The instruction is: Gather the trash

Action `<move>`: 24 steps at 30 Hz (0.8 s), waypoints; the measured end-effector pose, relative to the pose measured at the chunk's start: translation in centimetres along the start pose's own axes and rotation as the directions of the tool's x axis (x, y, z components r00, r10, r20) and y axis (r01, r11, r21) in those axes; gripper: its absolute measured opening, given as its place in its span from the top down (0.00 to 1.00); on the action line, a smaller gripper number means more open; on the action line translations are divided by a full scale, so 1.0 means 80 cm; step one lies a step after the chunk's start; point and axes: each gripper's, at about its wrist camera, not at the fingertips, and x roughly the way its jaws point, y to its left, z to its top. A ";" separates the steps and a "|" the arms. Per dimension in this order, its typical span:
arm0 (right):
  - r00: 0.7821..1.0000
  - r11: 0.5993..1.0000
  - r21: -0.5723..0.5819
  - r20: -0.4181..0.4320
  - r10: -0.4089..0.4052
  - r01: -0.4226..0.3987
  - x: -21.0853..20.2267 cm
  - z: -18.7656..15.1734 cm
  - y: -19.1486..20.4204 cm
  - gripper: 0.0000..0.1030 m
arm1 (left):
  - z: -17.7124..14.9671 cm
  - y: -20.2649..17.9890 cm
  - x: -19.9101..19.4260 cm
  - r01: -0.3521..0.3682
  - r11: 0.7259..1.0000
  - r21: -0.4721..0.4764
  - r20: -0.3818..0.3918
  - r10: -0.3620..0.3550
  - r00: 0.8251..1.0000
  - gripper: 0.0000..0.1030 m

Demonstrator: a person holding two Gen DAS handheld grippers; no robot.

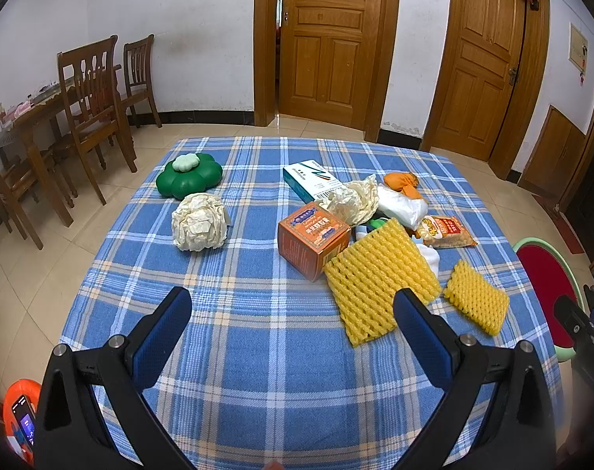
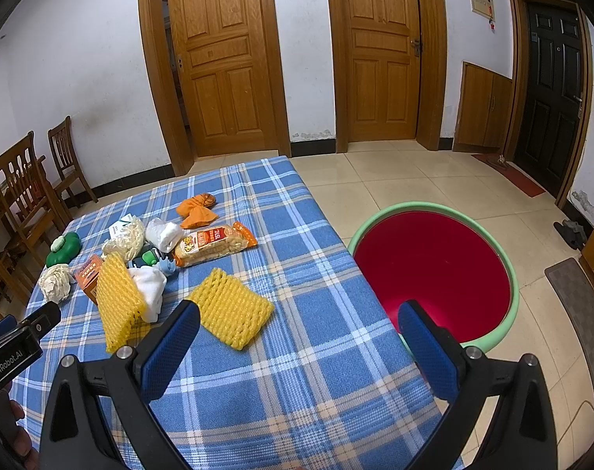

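Trash lies on the blue plaid tablecloth point(image 1: 258, 333): a crumpled paper ball point(image 1: 200, 221), an orange box point(image 1: 313, 237), a large yellow foam net point(image 1: 379, 280), a small yellow foam net point(image 1: 476, 297) point(image 2: 231, 308), a snack bag point(image 1: 448, 231) point(image 2: 214, 243), a white-green carton point(image 1: 310, 179), crumpled paper point(image 1: 354, 199), a white bag point(image 1: 401, 203) and an orange bag point(image 1: 402, 184). A red bin with a green rim point(image 2: 434, 270) stands on the floor right of the table. My left gripper point(image 1: 292, 300) is open and empty above the near cloth. My right gripper point(image 2: 299, 313) is open and empty near the table's right edge.
A green flower-shaped container point(image 1: 189, 179) sits at the far left of the table. Wooden chairs point(image 1: 97, 105) and a side table stand at the left wall. Two wooden doors point(image 1: 328, 39) are behind. A doormat point(image 2: 583, 313) lies on the tiled floor at the right.
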 end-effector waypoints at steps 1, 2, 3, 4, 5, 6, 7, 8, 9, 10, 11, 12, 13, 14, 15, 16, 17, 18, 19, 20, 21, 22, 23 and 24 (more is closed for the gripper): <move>1.000 1.000 0.000 0.000 0.000 0.000 0.000 0.000 0.000 0.00 | 0.000 0.000 0.000 0.000 1.000 0.000 0.000 0.000 1.000 0.02; 1.000 1.000 0.000 0.000 0.000 0.000 0.000 0.000 0.000 0.00 | 0.000 0.000 0.000 0.000 1.000 0.000 0.000 0.000 1.000 0.02; 1.000 1.000 0.000 0.000 0.000 0.000 0.000 0.000 0.000 0.00 | 0.000 0.000 0.000 0.000 1.000 -0.001 0.000 0.000 1.000 0.02; 1.000 1.000 0.000 0.000 0.000 0.000 0.000 0.000 0.000 0.00 | 0.000 0.000 0.000 0.001 1.000 -0.001 0.000 -0.001 1.000 0.02; 1.000 1.000 0.000 -0.001 0.000 0.000 0.000 0.000 0.000 0.00 | 0.000 0.000 0.000 0.000 1.000 -0.001 0.000 0.000 1.000 0.02; 1.000 1.000 0.000 -0.002 0.000 0.000 0.000 0.000 0.001 0.00 | 0.000 0.000 0.000 0.000 1.000 -0.001 0.000 0.000 1.000 0.02; 1.000 1.000 0.000 -0.002 0.000 0.000 0.000 0.000 0.001 0.00 | 0.000 0.000 0.001 0.000 1.000 0.000 -0.001 0.000 1.000 0.02; 1.000 1.000 0.000 -0.003 0.000 0.000 0.001 -0.001 0.000 0.00 | 0.000 0.000 0.000 0.000 1.000 0.000 -0.002 0.000 1.000 0.02; 1.000 1.000 0.000 -0.003 0.000 0.000 0.002 -0.002 -0.001 0.00 | 0.000 0.000 0.000 0.000 1.000 0.000 -0.003 0.000 1.000 0.02; 1.000 1.000 0.000 -0.002 -0.001 0.001 0.001 -0.002 0.000 0.00 | 0.000 0.001 0.000 0.000 1.000 -0.001 -0.004 0.000 1.000 0.02; 1.000 1.000 0.000 -0.001 -0.001 0.001 0.002 -0.002 -0.001 0.00 | -0.001 0.002 0.000 0.001 1.000 -0.001 -0.004 -0.001 1.000 0.02; 1.000 1.000 0.000 -0.002 0.000 0.000 0.001 -0.001 0.000 0.00 | -0.001 0.002 0.000 0.000 1.000 -0.001 -0.004 0.000 1.000 0.02; 1.000 1.000 0.000 -0.002 -0.001 0.001 0.001 -0.001 0.000 0.00 | -0.001 0.002 0.000 0.000 1.000 -0.001 -0.004 0.000 1.000 0.02; 1.000 1.000 0.000 -0.003 -0.001 0.001 0.002 -0.002 0.000 0.00 | -0.001 0.002 0.000 0.000 1.000 -0.001 -0.004 0.000 1.000 0.02; 1.000 1.000 0.000 -0.003 -0.001 0.001 0.001 -0.001 0.000 0.00 | -0.001 0.002 0.000 0.000 1.000 -0.001 -0.005 0.000 1.000 0.02; 1.000 1.000 0.000 -0.003 -0.001 0.001 0.002 -0.002 0.000 0.00 | -0.001 0.002 0.000 0.001 1.000 -0.001 -0.004 -0.001 1.000 0.02; 1.000 1.000 0.000 -0.004 -0.001 0.001 0.002 -0.002 -0.001 0.00 | -0.001 0.002 0.000 0.001 1.000 -0.001 -0.005 -0.001 1.000 0.02; 1.000 1.000 0.000 -0.004 -0.001 0.001 0.002 -0.002 -0.001 0.00 | -0.001 0.002 0.000 0.000 1.000 0.000 -0.004 0.000 1.000 0.02; 1.000 1.000 0.000 -0.003 -0.001 0.001 0.002 -0.001 0.000 0.00 | -0.001 0.002 0.000 0.000 1.000 0.001 -0.005 0.000 1.000 0.02; 1.000 1.000 0.000 -0.003 -0.001 0.001 0.002 -0.001 0.001 0.00 | -0.001 0.002 0.000 0.000 1.000 -0.001 -0.005 0.000 1.000 0.02; 1.000 1.000 0.000 -0.004 -0.001 0.001 0.002 0.000 0.001 0.00 | -0.001 0.002 0.000 0.000 1.000 -0.001 -0.005 0.000 1.000 0.02; 1.000 1.000 0.000 -0.004 -0.001 0.001 0.002 0.000 0.001 0.00 | -0.001 0.002 0.000 0.001 1.000 -0.002 -0.005 -0.001 1.000 0.02; 1.000 1.000 0.000 -0.005 -0.002 0.002 0.003 0.000 0.001 0.00 | -0.001 0.002 0.000 0.000 1.000 -0.001 -0.005 0.000 1.000 0.02; 1.000 1.000 0.001 -0.006 -0.003 0.003 0.004 0.000 0.002 0.00 | -0.001 0.002 0.001 0.000 1.000 -0.001 -0.005 0.000 1.000 0.02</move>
